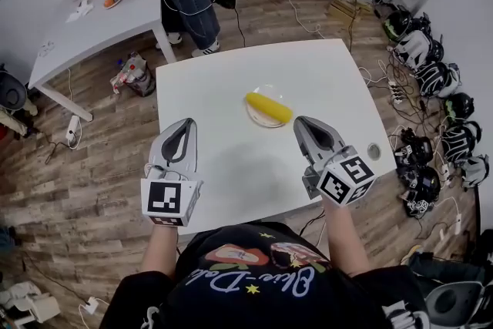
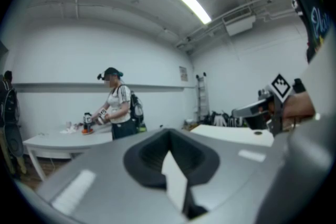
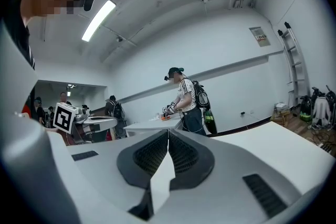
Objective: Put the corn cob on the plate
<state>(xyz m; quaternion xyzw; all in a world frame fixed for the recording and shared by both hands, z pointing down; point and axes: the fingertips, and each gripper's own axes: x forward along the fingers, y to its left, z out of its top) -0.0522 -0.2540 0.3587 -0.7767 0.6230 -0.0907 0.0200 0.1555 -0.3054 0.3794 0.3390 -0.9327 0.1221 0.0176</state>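
- The table has a smooth, matt white top, like laminate.
- The corn cob, near the table's middle, is yellow with a slight sheen and looks like plastic.
- The plate under it is pale, smooth and faintly glossy.
- The left gripper and right gripper have smooth, matt grey plastic shells; the pads are dark, ribbed and rubbery.
- The marker cube carries flat black-and-white print.
- The floor is brown wood-grain planks with a low sheen.
- The T-shirt is black cloth with coloured print.
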